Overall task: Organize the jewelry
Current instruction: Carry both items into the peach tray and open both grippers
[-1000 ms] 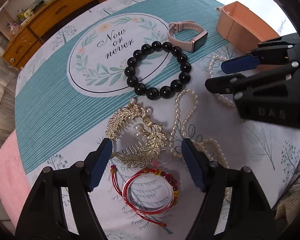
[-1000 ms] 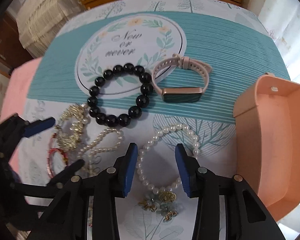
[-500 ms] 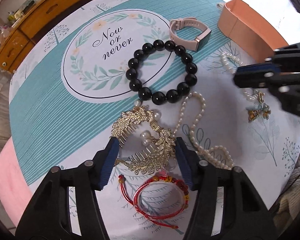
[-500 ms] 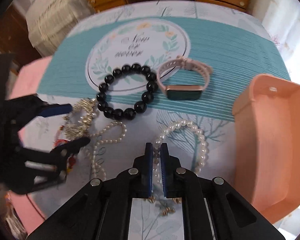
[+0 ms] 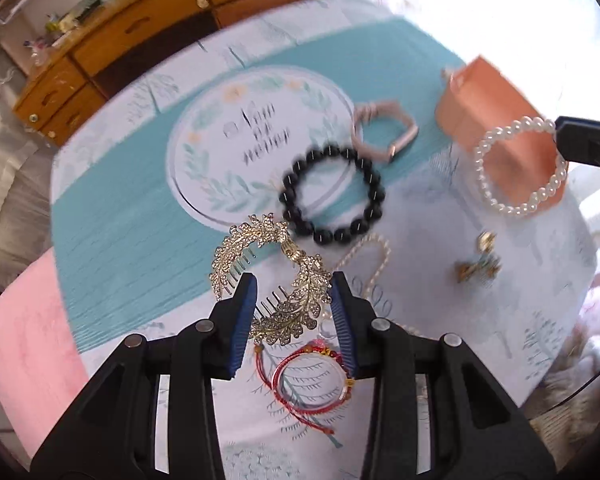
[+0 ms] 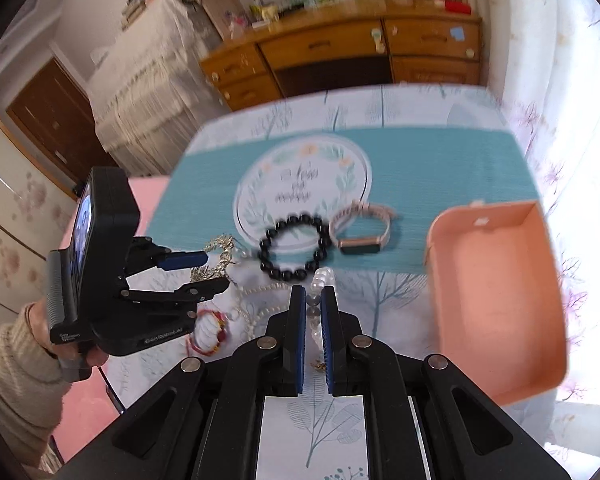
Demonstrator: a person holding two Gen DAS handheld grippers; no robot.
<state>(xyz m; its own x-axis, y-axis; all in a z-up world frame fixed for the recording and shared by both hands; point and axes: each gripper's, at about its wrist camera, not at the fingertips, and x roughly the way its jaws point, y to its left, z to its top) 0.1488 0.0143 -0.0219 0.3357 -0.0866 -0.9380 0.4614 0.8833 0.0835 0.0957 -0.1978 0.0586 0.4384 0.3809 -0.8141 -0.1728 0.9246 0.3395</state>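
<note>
Lifted: pearl bracelet, comb, apparently gripped

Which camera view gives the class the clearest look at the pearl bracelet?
The left wrist view: the pearl bracelet hangs as a full open loop from the right gripper, in front of the pink box. The right wrist view shows only a few pearls edge-on between the right gripper fingers.

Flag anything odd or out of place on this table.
A small gold charm cluster lies alone on the cloth, apparently dropped off the pearl bracelet that the right claw holds above the peach box. The long pearl necklace sprawls tangled beside the gold comb.
</note>
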